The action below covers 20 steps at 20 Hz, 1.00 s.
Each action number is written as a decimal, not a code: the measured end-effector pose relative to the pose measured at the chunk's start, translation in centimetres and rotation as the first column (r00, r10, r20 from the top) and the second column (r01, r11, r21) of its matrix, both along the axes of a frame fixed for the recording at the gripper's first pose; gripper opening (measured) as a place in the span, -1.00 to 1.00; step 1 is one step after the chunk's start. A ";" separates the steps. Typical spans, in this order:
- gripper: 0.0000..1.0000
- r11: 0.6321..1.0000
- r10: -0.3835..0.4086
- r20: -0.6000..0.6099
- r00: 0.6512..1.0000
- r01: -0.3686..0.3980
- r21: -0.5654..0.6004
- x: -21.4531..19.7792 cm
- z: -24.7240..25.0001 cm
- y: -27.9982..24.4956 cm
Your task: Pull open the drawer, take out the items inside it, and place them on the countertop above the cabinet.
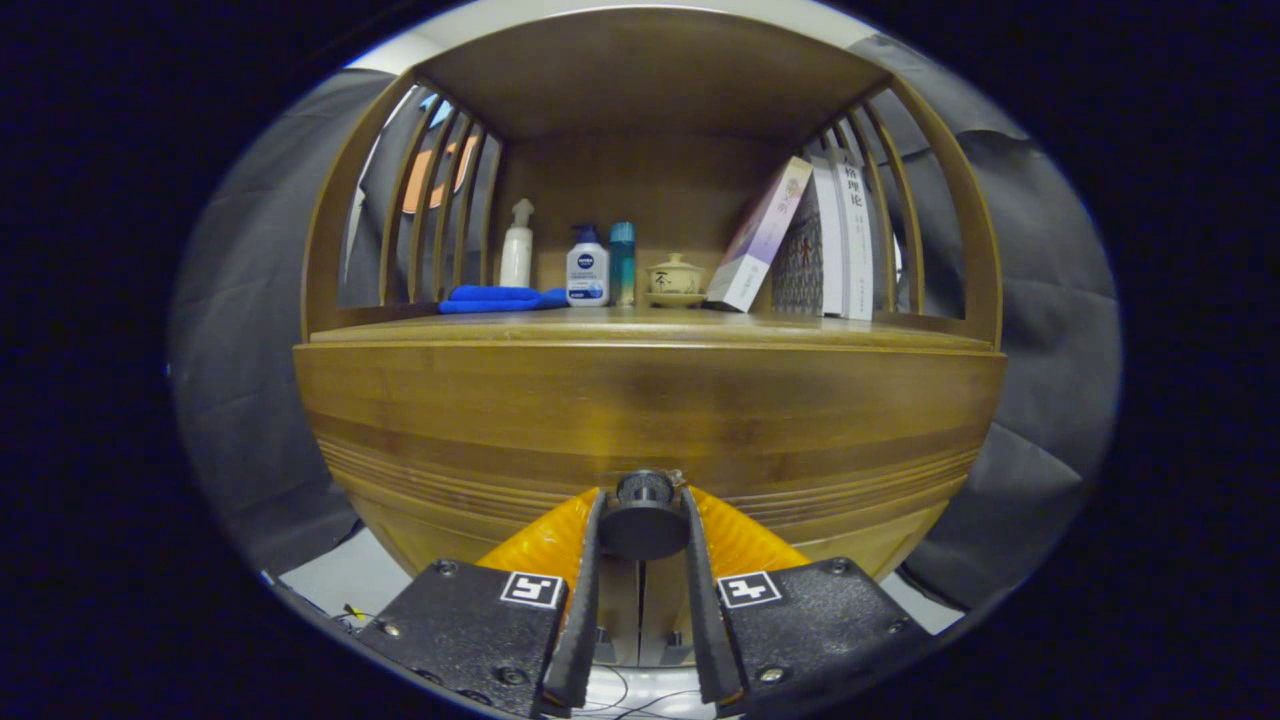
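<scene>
A wooden cabinet fills the view, with its drawer front point(650, 410) right ahead of me and its countertop point(640, 328) above. A dark round knob point(643, 520) sticks out from the drawer's lower middle. My gripper point(643, 505) is shut on that knob, one finger pressing each side. The drawer's inside is hidden.
On the countertop stand a folded blue cloth point(497, 298), a white spray bottle point(517, 245), a white pump bottle point(587, 266), a teal bottle point(622, 262), a lidded cup on a saucer point(675, 277) and leaning books point(800, 240). Slatted side rails point(440, 190) and a top board enclose that shelf.
</scene>
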<state>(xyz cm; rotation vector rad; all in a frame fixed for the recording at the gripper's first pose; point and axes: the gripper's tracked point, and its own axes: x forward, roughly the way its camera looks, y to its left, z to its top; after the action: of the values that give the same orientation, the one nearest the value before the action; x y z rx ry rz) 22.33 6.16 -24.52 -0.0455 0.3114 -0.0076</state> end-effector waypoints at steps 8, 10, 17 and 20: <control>-0.20 1.000 0.006 0.012 1.000 -0.006 -0.007 -2.0 0.2 -0.3; -0.20 1.000 0.008 0.011 1.000 -0.008 -0.002 -2.8 0.3 -0.3; -0.20 1.000 0.020 0.010 1.000 -0.020 0.005 -6.4 0.4 -0.3; -0.20 1.000 0.020 0.007 1.000 -0.020 0.018 -8.0 0.5 -0.4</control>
<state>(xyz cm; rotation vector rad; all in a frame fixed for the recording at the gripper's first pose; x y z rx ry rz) 14.37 5.77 -24.03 -0.0303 0.3044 0.0153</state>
